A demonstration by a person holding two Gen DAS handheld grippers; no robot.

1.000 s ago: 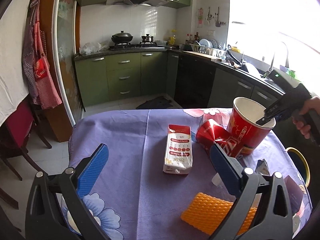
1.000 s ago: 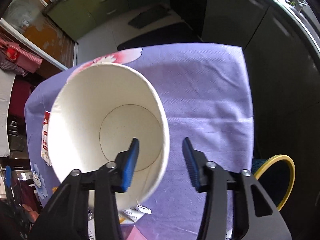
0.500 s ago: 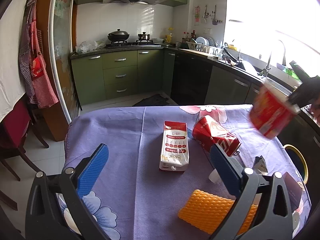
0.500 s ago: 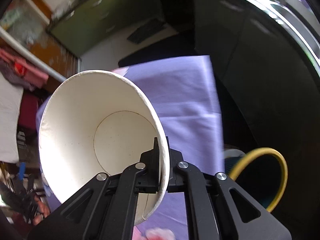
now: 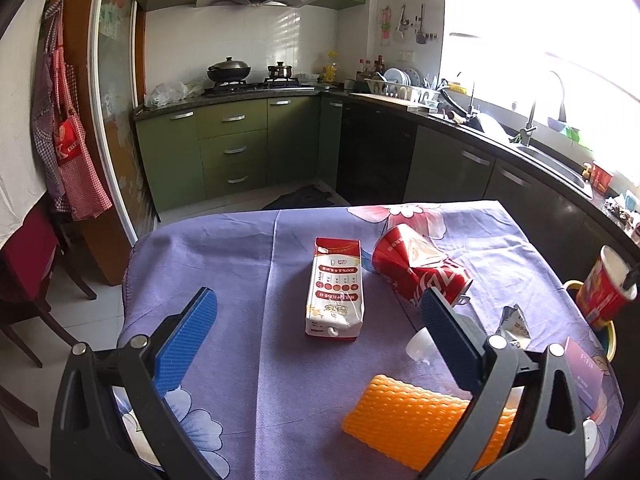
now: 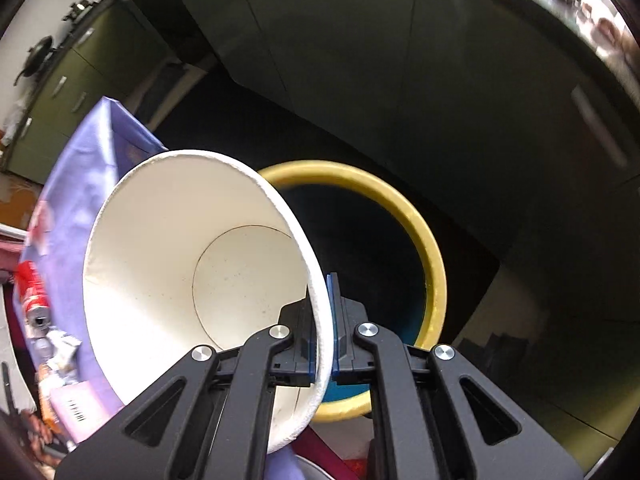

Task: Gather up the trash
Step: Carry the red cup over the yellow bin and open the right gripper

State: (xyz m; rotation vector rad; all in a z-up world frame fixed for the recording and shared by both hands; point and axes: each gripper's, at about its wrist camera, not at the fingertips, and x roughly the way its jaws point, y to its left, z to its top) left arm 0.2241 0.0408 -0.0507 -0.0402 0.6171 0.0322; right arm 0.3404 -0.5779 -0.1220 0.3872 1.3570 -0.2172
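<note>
Right gripper: your right gripper (image 6: pixel 323 334) is clamped tight on the rim of the paper cup (image 6: pixel 200 280), one pad inside and one outside.
Paper cup: it is red outside (image 5: pixel 606 290) and white inside. It is tilted, with nothing in it. It hangs off the right edge of the counter (image 5: pixel 248 280), over the bin.
Bin: the bin (image 6: pixel 430 252) has a yellow rim and a dark inside. It stands on the floor just beside the counter, right under the cup.
Left gripper: your left gripper (image 5: pixel 320 344) has its blue pads wide apart. Nothing is between them. It hangs above the near side of the counter.
Counter: a purple cloth with flowers covers it.
Milk carton: the carton (image 5: pixel 335 294) lies flat in the middle.
Red can: the crushed can (image 5: pixel 416 270) lies on its side just right of the carton.
Sponge: the orange sponge (image 5: pixel 404 420) lies near you, on the right.
Small bits: a clear little cap (image 5: pixel 418 346) and a silver wrapper (image 5: pixel 514 322) lie near the can.
</note>
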